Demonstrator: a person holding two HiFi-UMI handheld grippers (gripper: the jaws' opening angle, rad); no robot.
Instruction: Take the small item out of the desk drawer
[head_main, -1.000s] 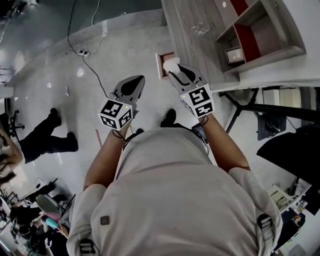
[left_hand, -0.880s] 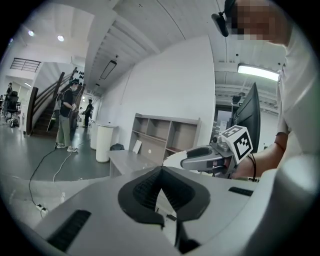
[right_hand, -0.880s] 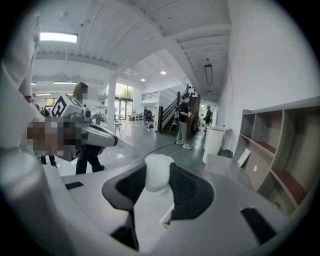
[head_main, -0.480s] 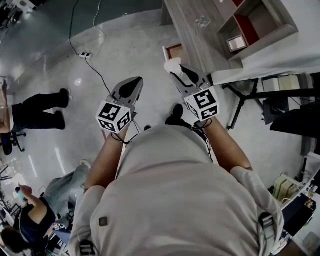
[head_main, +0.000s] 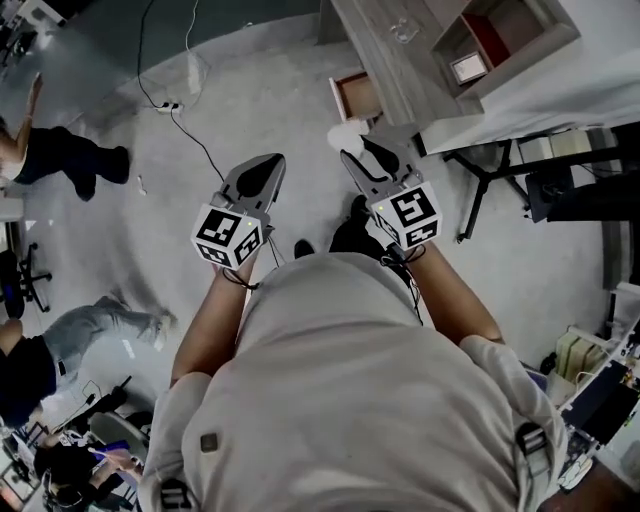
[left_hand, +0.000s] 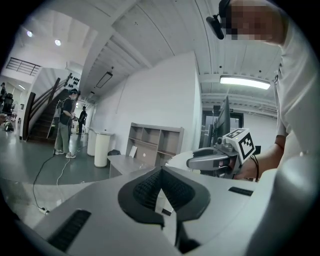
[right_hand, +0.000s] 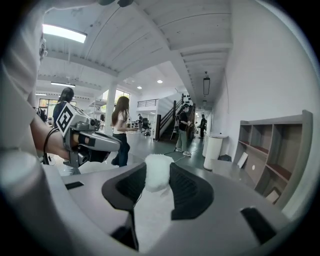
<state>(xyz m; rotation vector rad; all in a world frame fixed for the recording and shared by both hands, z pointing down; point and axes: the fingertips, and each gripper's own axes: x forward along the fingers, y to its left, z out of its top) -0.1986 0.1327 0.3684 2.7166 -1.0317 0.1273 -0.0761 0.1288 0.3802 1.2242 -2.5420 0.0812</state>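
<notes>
While your right gripper (right_hand: 156, 181) stays clamped on the small white fluffy ball (head_main: 345, 135), it has drawn back from the open brown desk drawer (head_main: 357, 97), now well apart. Removal looks done; your left gripper (left_hand: 159, 175) travels alongside, jaws together and empty.

Both arms reach forward side by side. The left gripper (head_main: 270, 160) is closed and empty; the right gripper (head_main: 352, 153) clamps a puff (head_main: 344, 135).

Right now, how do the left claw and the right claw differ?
The left claw is shut and empty; the right claw is shut on a white fluffy item. The right claw is nearer the desk than the left claw. Both point forward.
</notes>
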